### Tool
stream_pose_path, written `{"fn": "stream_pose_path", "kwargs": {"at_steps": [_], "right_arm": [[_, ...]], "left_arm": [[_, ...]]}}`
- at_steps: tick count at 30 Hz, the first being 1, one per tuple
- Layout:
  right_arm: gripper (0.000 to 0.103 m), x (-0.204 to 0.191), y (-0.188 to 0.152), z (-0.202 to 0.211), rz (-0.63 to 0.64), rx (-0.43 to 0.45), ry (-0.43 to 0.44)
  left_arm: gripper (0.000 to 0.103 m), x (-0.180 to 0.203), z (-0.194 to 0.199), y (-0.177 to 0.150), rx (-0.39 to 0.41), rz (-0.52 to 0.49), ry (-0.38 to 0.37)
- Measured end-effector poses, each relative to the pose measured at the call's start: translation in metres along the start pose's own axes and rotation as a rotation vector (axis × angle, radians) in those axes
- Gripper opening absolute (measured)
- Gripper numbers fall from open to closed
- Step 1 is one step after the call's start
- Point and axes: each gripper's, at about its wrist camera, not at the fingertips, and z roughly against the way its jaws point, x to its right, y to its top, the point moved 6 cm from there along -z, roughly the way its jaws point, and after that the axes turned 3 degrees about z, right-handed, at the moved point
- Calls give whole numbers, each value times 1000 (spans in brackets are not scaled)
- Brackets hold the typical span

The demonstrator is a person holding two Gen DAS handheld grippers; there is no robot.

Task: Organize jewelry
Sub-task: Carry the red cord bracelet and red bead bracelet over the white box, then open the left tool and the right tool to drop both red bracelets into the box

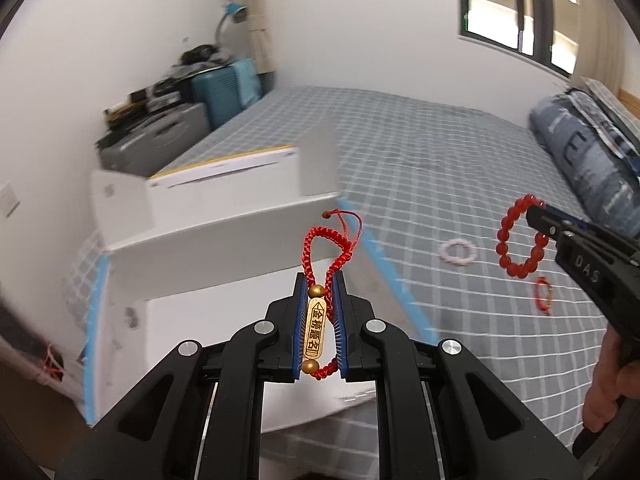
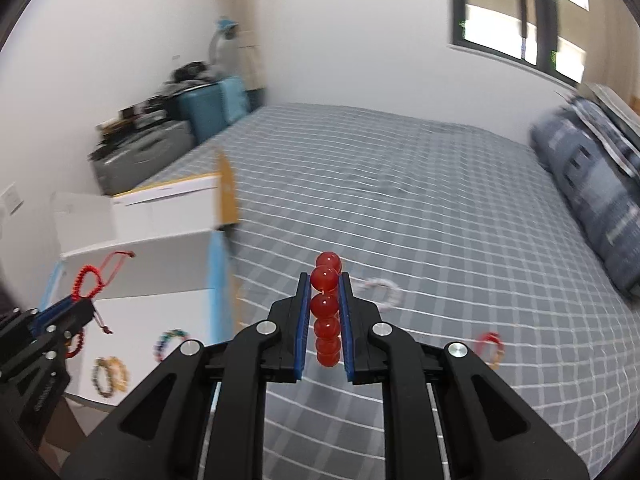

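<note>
- At the far left a white wall (image 1: 80, 40) meets a corner stacked with grey cases (image 1: 156, 140), a blue suitcase (image 1: 228, 88) and a desk lamp (image 1: 232, 14) with a blue shade; the heap is blurred.
- A white cardboard box (image 2: 152, 312) stands open at the left edge of the bed, its flaps raised and blue tape along its edges. In the right wrist view two beaded bracelets, one yellowish (image 2: 110, 374) and one multicoloured (image 2: 170, 342), lie on its floor.
- The left gripper (image 1: 320, 320) is pinching a red braided bracelet (image 1: 326, 256) with a gold plate and two gold beads between its blue pads; the cord loop sticks out past the fingertips, in front of the box.
- The bed (image 1: 440, 168) fills the middle, covered by a grey sheet with a white grid pattern that lies fairly flat.
- A white bead bracelet (image 1: 458, 252) lies on the sheet between the two grippers, and a small red bracelet (image 1: 543, 295) lies on the sheet further right, near the right gripper.
- The right gripper (image 2: 325, 316) is clamped on a red bead bracelet (image 2: 326, 308), held in the air above the sheet, well apart from the box.
- At the right edge a folded blue patterned quilt (image 1: 588, 160) lies along the bed, under a dark-framed window (image 1: 520, 4).
</note>
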Motion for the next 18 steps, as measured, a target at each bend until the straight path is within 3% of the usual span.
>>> {"fn": "stream_pose_path", "kwargs": {"at_steps": [9,18], "right_arm": [[13,-115,7,-14,123,4,129],[13,-177,-18,-51,228,-120,177]], "left_arm": [[12,-106,-14,-15,-84,128,72],[12,-133,-44,-37,-211,184,91]]}}
